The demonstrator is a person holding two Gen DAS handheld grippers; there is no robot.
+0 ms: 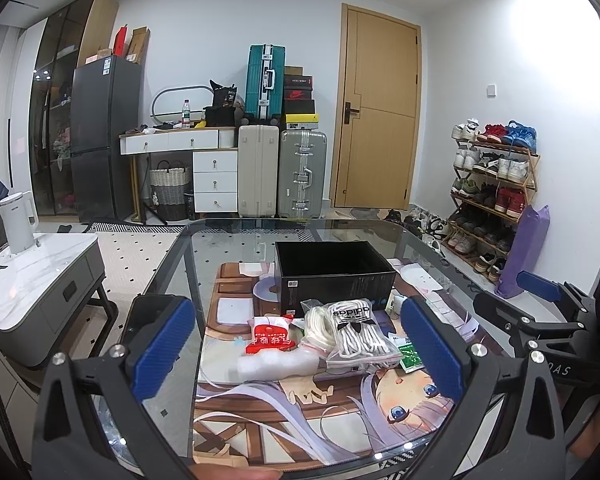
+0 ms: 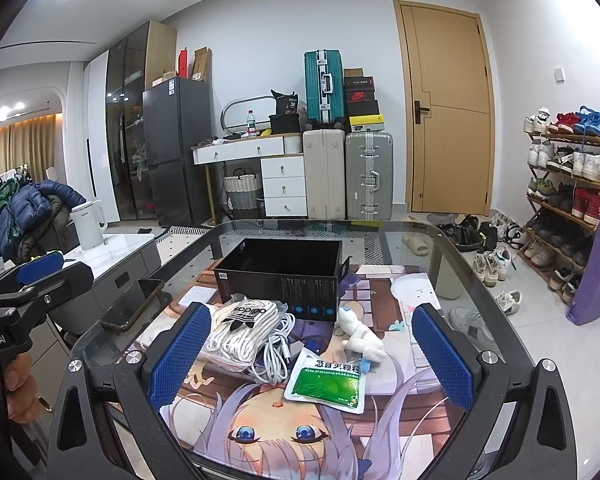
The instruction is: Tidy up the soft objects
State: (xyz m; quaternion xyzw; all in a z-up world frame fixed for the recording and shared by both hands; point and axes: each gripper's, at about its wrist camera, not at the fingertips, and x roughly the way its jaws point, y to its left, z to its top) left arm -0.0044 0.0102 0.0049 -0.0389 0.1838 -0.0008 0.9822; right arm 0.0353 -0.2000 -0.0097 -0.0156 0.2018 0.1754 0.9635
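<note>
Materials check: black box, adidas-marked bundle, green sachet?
Black box: looks like matte printed cardboard, crisp folded edges.
Adidas-marked bundle: white woven cords, likely laces, in clear glossy plastic.
Green sachet: shiny, crinkled printed film or foil.

We see a glass worktop [image 2: 440, 248] with a large anime-print mat [image 2: 388, 432] spread across it. At the far middle of the mat stands an open black box [image 2: 280, 276]. Just near of it lie a bagged bundle of white laces [image 2: 240, 328], a white cable [image 2: 276, 356], a small white plush toy [image 2: 362, 336] and a green sachet [image 2: 328, 384]. Left of the laces sits a red-and-white packet [image 1: 269, 338]. A dark phone [image 2: 132, 308] rests on the bare glass at the left.
</note>
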